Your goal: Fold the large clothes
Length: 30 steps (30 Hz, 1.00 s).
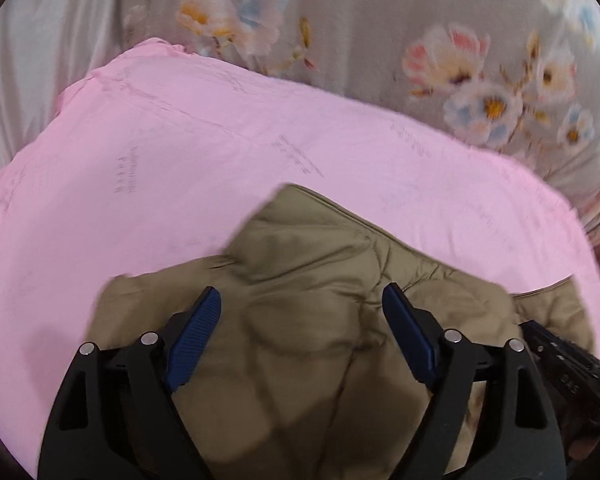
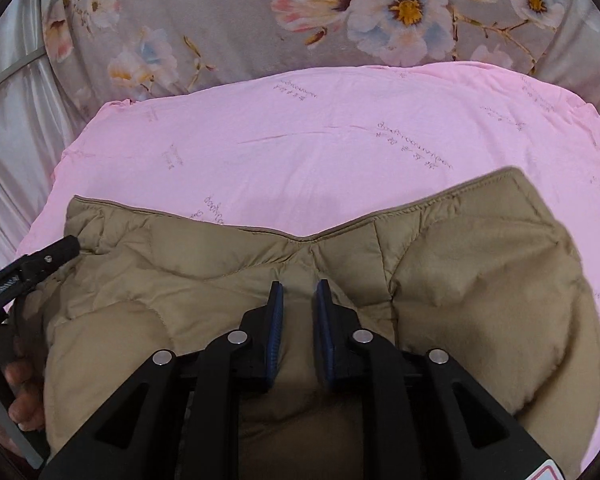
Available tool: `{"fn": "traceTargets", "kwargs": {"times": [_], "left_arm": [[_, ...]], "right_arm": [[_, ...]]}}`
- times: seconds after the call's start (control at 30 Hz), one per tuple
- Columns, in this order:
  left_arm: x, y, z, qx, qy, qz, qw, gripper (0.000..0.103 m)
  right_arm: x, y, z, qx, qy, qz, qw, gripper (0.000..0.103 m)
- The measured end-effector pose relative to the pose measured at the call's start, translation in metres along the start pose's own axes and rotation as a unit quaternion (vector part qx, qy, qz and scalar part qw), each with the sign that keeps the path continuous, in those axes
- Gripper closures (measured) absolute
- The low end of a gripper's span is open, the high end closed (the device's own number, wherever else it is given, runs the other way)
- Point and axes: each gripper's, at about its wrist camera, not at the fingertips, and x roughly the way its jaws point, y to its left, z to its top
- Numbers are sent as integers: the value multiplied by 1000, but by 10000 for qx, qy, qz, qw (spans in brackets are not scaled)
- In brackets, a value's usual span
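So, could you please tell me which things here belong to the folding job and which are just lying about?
Part of the job:
- tan padded jacket
- left gripper, open above the jacket
- right gripper, jaws nearly closed over the jacket

Just there:
- pink sheet under the jacket
- flowered bedcover behind it

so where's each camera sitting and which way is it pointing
Left wrist: sits on the left gripper, looking forward and down along its wide-apart fingers at the khaki padded jacket; the other gripper's black tip shows at the right edge.
Right wrist: sits on the right gripper, looking down at the same jacket, its fingers nearly together with a fold of jacket between them; the left gripper and the person's hand show at the left edge.
Shared: the jacket, the pink sheet and the floral bedding.
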Motion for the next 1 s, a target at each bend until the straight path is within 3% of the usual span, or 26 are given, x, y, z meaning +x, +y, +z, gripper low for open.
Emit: {"fn": "traceTargets", "kwargs": {"times": [0.07, 0.17, 0.27, 0.33, 0.57, 0.7, 0.83, 0.93, 1.0], "left_arm": [[-19, 18, 2, -159, -52, -22, 9999, 22], [-31, 43, 12, -304, 18, 256, 9992, 22], [-27, 55, 27, -345, 21, 594, 9976, 22], [-22, 55, 31, -366, 158, 556, 9977, 22], [1, -13, 43, 336, 487, 73, 9982, 22], [41, -44, 40, 779, 733, 426, 9933, 22], [66, -33, 24, 731, 894, 607, 9915, 21], [64, -30, 20, 770, 778, 636, 9919, 20], [65, -31, 17, 795, 732, 702, 9917, 18]], "right_arm": [[-17, 7, 7, -113, -147, 63, 9998, 83], [-33, 24, 22, -128, -242, 372, 9989, 83], [-29, 49, 32, -283, -142, 550, 9980, 83], [-17, 67, 32, -530, -21, 449, 9976, 83], [32, 81, 21, -646, 448, 281, 9965, 82], [40, 87, 19, -820, 556, 173, 9949, 82], [18, 72, 29, -612, 341, 327, 9970, 84], [7, 37, 35, -247, 141, -106, 9995, 84], [16, 15, 34, 17, 330, -306, 9990, 84]]}}
